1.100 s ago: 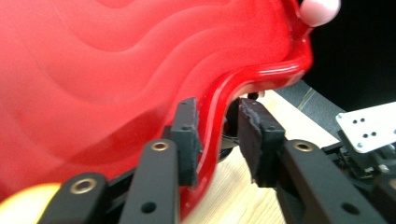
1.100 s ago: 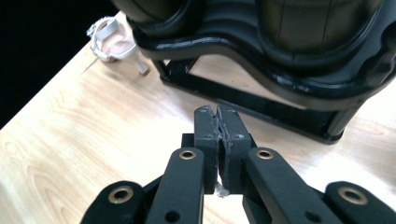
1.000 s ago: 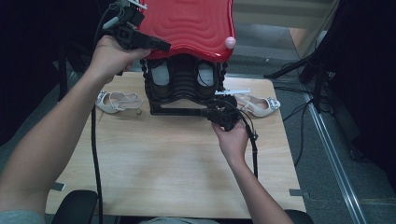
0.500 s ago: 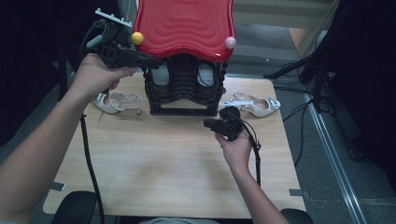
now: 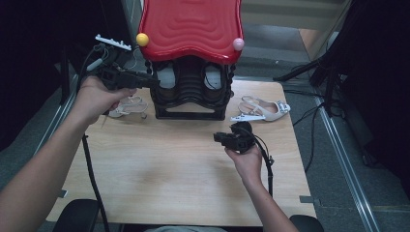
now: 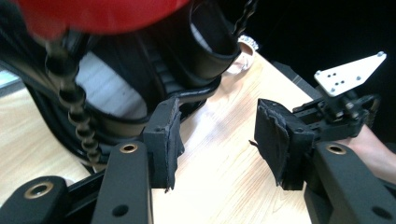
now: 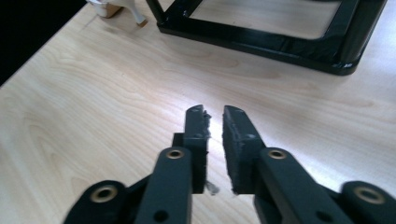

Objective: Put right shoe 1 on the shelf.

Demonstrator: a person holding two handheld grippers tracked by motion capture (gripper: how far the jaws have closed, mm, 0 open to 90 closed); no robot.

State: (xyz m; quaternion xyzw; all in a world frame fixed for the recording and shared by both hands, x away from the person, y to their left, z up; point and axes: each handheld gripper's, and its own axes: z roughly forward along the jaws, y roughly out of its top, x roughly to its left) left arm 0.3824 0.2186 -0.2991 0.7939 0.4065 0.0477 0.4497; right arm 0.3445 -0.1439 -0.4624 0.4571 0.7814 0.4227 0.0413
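The shoe rack (image 5: 189, 82) stood at the far middle of the counter (image 5: 159, 179), a black frame under a red wavy top (image 5: 191, 26) with a yellow knob (image 5: 142, 39) and a pink knob (image 5: 238, 44) at its front corners. Shoes sat tucked in its slots. 1 pale sandal (image 5: 126, 107) lay on the counter just left of the rack, and another sandal (image 5: 261, 109) lay just right of it.

The left tongs (image 5: 153, 81) hovered at the rack's upper left side, just under the red top, jaws spread wide and holding nothing; the left gripper view showed the wide gap (image 6: 217, 137) with the rack's black ribs close beside the near jaw. The right tongs (image 5: 218, 138) hung low over the bare counter, apart from the rack's base, jaws nearly closed with a thin slit between them (image 7: 215, 123) and nothing in them.

The rack looked stiff and bulky, likely light plastic but top-heavy with that broad lid, so it could tip if pulled from 1 side. The smooth red top would probably slip; the ribbed black side posts or the base bar seemed the surer places to grip.
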